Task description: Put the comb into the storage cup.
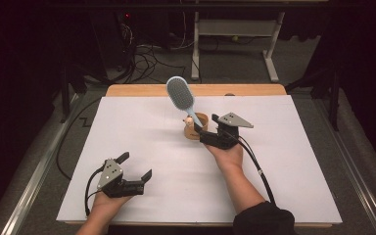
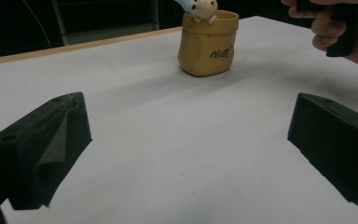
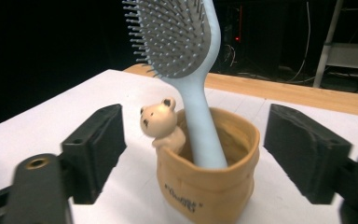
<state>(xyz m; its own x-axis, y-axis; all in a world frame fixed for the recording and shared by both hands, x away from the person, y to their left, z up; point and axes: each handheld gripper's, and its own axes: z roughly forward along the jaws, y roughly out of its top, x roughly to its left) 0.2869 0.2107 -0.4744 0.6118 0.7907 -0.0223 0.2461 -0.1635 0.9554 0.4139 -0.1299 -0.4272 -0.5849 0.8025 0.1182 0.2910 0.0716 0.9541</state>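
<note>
Hairbrush [image 3: 193,93] stands handle-down in the bear cup [image 3: 209,182] mid-counter [image 1: 142,137]. My right tongs [image 1: 203,134] are apart around it; back out straight, no nudging. Left tongs [image 1: 136,166] wait apart, empty.

A pale blue hairbrush [image 1: 181,95] stands in a tan cup [image 1: 198,127] beside the right gripper [image 1: 204,136], whose jaws are apart.

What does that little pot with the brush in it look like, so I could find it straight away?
Look at the white table, toward its far edge near the middle, just beyond the right claw. There stands a small tan pot shaped like a soft bag, with dark writing on its side. A tiny bear peeks over its rim, and a pale blue hairbrush stands in it, bristle head up.
</note>
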